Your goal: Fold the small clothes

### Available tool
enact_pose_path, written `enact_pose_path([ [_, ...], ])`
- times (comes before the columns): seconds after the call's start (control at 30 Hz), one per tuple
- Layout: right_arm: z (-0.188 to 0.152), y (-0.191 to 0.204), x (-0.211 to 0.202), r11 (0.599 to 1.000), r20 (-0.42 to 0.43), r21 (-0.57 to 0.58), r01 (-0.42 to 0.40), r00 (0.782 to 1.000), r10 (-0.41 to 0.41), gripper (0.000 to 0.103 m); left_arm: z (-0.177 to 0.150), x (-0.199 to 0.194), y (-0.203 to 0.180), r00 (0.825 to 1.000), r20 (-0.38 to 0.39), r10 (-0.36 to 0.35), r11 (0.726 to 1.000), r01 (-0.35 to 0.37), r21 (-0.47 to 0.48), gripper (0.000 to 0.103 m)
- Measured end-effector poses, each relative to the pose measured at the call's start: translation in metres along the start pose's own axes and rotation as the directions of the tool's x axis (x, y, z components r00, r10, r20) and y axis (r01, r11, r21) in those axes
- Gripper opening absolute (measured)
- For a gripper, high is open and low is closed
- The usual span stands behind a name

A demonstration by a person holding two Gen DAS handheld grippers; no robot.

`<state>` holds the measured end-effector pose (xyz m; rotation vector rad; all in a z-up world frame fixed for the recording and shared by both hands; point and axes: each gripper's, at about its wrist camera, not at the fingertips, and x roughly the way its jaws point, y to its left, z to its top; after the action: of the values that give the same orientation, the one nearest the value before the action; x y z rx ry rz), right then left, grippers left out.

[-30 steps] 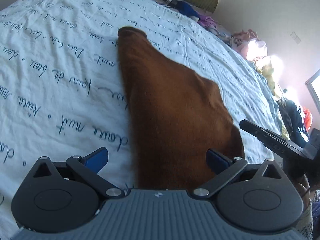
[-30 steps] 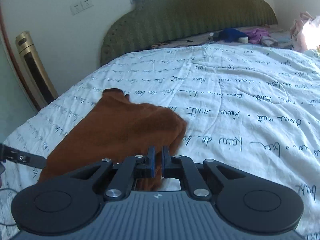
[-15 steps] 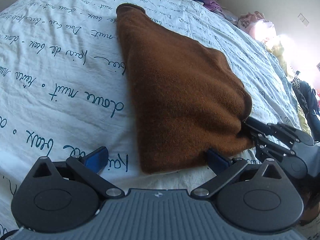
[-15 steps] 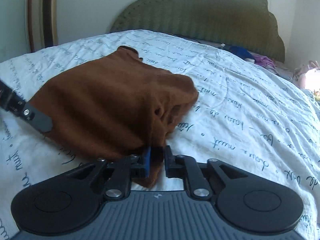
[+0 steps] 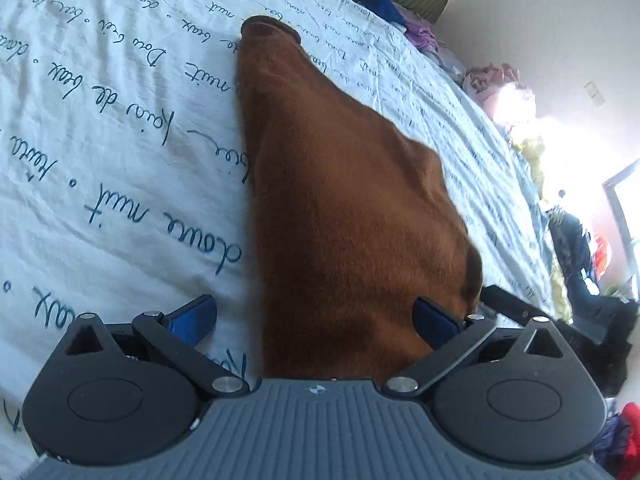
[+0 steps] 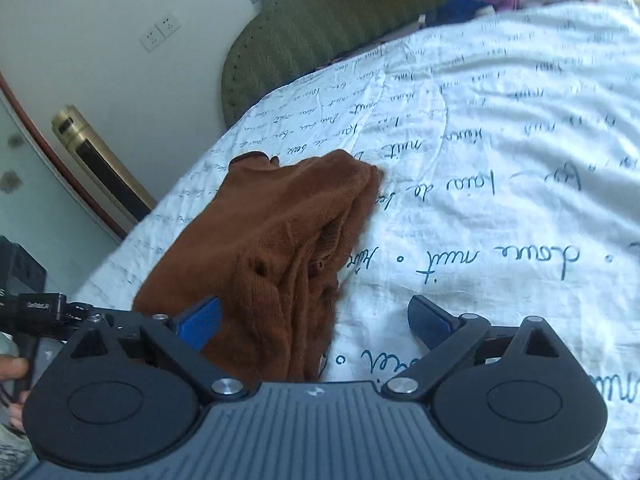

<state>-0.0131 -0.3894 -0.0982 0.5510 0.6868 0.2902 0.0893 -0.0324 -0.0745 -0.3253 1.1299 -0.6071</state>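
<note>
A brown knitted garment point(image 5: 344, 208) lies folded into a narrow shape on the white bedspread point(image 5: 120, 128) with blue handwriting. My left gripper point(image 5: 314, 320) is open wide, and the garment's near end lies between its blue pads without touching them. In the right wrist view the garment point(image 6: 272, 240) shows bunched folds along its right side. My right gripper point(image 6: 316, 322) is opening, its jaws wide apart. The cloth's near end lies loose between them, closer to the left pad. One of its fingers point(image 5: 516, 310) shows beside the garment's right corner.
A green padded headboard point(image 6: 360, 28) stands at the bed's far end, with loose clothes point(image 5: 384, 0) in front of it. A gold-coloured standing unit point(image 6: 100, 160) leans by the wall on the left. More clothes point(image 5: 580, 260) are piled past the bed's right edge. A hand point(image 6: 12, 368) holds the left tool.
The right gripper was shut on the garment's near edge and has opened wide, letting the cloth drop onto the bed. The left gripper stayed open over the garment's near end.
</note>
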Motion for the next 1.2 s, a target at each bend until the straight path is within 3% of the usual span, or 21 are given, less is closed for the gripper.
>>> enact_pose_path([
  [0.07,0.007,-0.014,0.011,0.996,-0.012,0.062,-0.06,0.998,0.061,0.101,0.014,0.01,0.009,0.994,-0.041,-0.097,0.994,0.095,-0.048,0.103],
  [0.13,0.013,-0.018,0.02,0.99,-0.002,0.096,-0.102,0.995,0.103,0.101,0.026,0.025,0.017,0.975,-0.081,-0.206,0.975,0.198,-0.102,0.103],
  [0.3,0.02,0.0,0.052,0.978,-0.088,0.078,-0.196,0.975,0.203,0.099,0.039,0.053,0.035,0.927,-0.088,-0.364,0.906,0.33,-0.267,0.102],
  [0.37,0.02,0.01,0.058,0.985,-0.115,0.056,-0.162,0.979,0.168,0.065,0.038,0.052,0.039,0.917,-0.073,-0.392,0.887,0.355,-0.294,0.098],
  [0.4,0.02,0.012,0.06,0.987,-0.126,0.066,-0.147,0.98,0.154,0.045,0.036,0.05,0.039,0.924,-0.076,-0.376,0.895,0.34,-0.289,0.081],
  [0.43,0.021,0.013,0.061,0.987,-0.126,0.078,-0.14,0.981,0.149,0.043,0.036,0.05,0.039,0.934,-0.1,-0.343,0.912,0.305,-0.276,0.067],
  [0.47,0.022,0.016,0.062,0.989,-0.126,0.072,-0.126,0.983,0.135,0.041,0.035,0.052,0.038,0.945,-0.133,-0.3,0.931,0.26,-0.256,0.046],
  [0.57,0.027,0.031,0.06,0.997,-0.137,0.029,-0.076,0.987,0.079,0.034,0.04,0.051,0.035,0.955,-0.146,-0.257,0.95,0.222,-0.219,0.042],
  [0.67,0.038,0.05,0.058,0.999,-0.14,-0.007,-0.039,0.989,0.037,0.032,0.052,0.042,0.005,0.981,-0.147,-0.13,0.991,0.125,-0.042,0.039],
  [0.77,0.054,0.062,0.052,1.0,-0.131,-0.015,-0.025,0.991,0.023,0.03,0.067,0.032,-0.026,0.99,-0.128,-0.055,0.993,0.068,0.099,0.038],
  [0.97,0.118,0.078,0.037,0.999,-0.07,0.019,-0.048,0.996,0.049,0.03,0.133,-0.004,-0.05,0.992,-0.079,-0.098,0.988,0.107,0.108,0.038],
  [1.2,0.211,0.099,0.021,0.998,0.018,0.006,-0.062,0.998,0.062,0.03,0.218,-0.048,-0.116,0.993,0.07,-0.099,0.976,0.083,0.201,0.038],
])
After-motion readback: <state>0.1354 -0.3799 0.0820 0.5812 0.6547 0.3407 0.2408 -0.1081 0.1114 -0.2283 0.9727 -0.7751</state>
